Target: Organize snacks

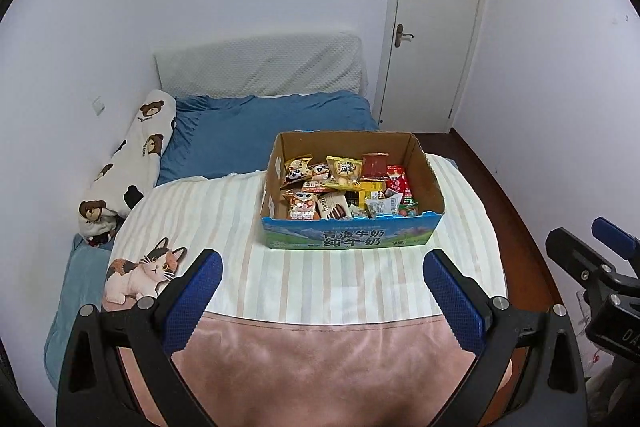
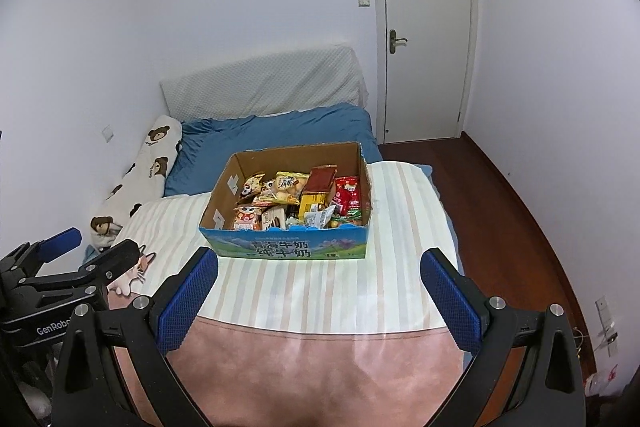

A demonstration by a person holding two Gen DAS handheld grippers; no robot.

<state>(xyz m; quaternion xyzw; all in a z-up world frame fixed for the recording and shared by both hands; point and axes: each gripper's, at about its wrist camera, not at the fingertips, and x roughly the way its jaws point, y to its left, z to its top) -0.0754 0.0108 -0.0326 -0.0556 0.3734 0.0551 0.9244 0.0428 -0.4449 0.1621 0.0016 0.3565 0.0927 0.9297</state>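
Both grippers, left [image 1: 322, 287] and right [image 2: 318, 287], hover wide open and empty before the snack-filled box [image 1: 348, 237]; reaching in seems next.

The bed [image 1: 248, 143] carries a striped blanket [image 1: 320, 279] — a snack-filled cardboard box [image 1: 348, 237] sits on it.

Even, soft, cool-tinted indoor light; shadows faint; focus sharp mid-frame; heavy fisheye bending plus black vignette at corners; no glare.
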